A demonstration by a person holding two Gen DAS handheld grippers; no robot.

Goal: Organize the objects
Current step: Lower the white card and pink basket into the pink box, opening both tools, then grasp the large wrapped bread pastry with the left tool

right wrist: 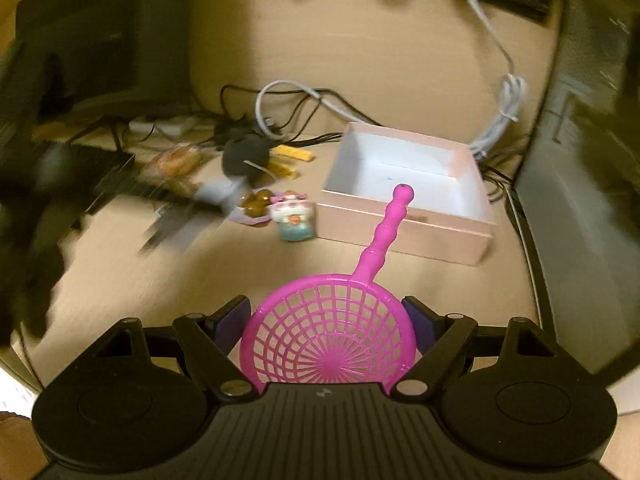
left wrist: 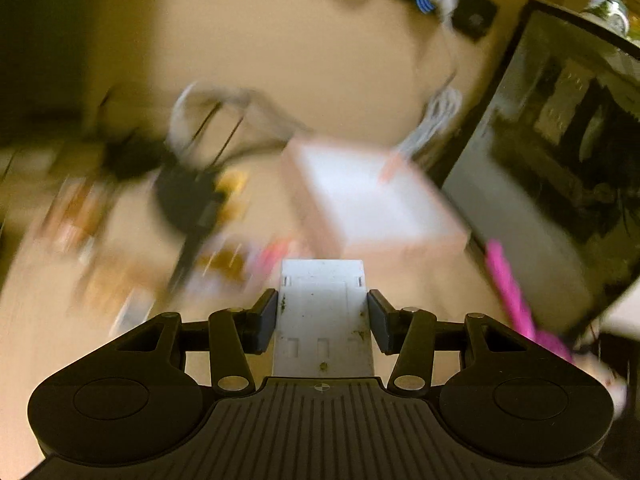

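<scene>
Pink strainer (right wrist: 328, 340) clamped in right fingers (right wrist: 420, 326); left fingers (left wrist: 266, 320) grip white block (left wrist: 322, 316).

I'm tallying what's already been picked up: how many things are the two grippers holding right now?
2. The left gripper clamps a white rectangular plastic block; the right gripper grips a pink plastic mesh scoop by its round head.

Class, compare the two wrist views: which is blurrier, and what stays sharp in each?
Left wrist view: heavily motion-smeared, the pink box and clutter streaked; only the held white block stays crisp. Right wrist view: sharper, box readable, left edge smeared, pink strainer sharp.
</scene>
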